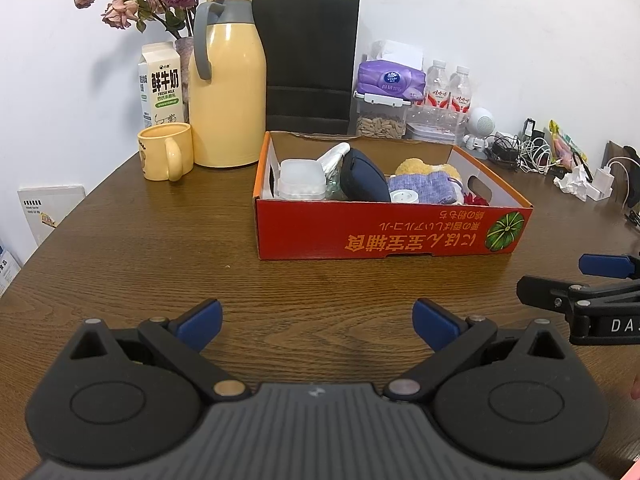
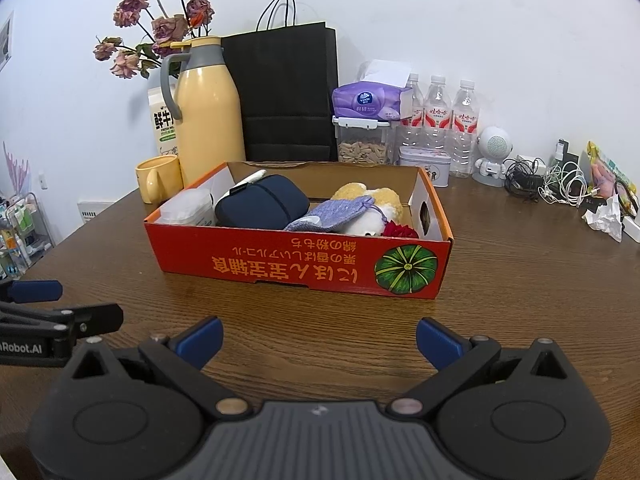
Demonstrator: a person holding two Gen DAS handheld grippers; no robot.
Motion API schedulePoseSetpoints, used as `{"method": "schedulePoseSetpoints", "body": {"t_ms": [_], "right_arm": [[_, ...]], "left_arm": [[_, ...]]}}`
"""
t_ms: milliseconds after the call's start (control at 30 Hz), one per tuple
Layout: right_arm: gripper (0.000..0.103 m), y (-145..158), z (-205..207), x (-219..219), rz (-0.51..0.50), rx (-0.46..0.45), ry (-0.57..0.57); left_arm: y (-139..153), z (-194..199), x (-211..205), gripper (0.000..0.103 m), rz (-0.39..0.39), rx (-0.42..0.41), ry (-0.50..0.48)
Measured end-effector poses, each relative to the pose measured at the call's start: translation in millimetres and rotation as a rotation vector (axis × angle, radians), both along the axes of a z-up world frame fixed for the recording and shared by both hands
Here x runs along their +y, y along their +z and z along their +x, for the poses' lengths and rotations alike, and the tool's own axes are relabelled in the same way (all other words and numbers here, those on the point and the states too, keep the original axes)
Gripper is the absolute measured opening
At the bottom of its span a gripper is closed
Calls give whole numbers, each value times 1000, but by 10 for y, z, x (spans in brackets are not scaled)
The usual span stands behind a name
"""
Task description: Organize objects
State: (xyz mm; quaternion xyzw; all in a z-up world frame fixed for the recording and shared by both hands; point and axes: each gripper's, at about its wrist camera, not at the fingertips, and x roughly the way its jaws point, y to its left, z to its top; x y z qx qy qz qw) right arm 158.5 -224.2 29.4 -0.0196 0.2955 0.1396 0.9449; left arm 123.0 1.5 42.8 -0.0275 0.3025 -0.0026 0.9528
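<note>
An open red cardboard box point(image 1: 384, 236) point(image 2: 280, 264) sits in the middle of the brown table. Inside it lie a navy pouch point(image 1: 362, 176) point(image 2: 262, 206), a clear plastic container point(image 1: 302, 180) point(image 2: 188, 208), a lilac knitted bag point(image 1: 424, 186) point(image 2: 332, 212), a yellow plush toy point(image 1: 420, 166) point(image 2: 372, 198) and a red flower point(image 2: 398, 230). My left gripper point(image 1: 318, 322) hovers open over bare table in front of the box, holding nothing. My right gripper point(image 2: 319, 340) is open too, also short of the box and empty. Each gripper shows at the edge of the other's view.
Behind the box stand a yellow thermos point(image 1: 226, 84), yellow mug point(image 1: 166, 152), milk carton point(image 1: 162, 84), dried roses, black paper bag point(image 1: 306, 60), tissue pack point(image 1: 390, 80), seed container, water bottles point(image 2: 438, 112). Cables point(image 2: 552, 184) and crumpled paper clutter the right side.
</note>
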Motion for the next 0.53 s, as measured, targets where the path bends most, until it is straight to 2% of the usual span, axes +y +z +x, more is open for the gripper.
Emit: {"method": "schedulePoseSetpoints", "body": {"t_ms": [533], "right_arm": [[103,-7,1,-6,1,1,0]], "left_arm": [[-12,-10,-8,103,-5,-6,-10]]}}
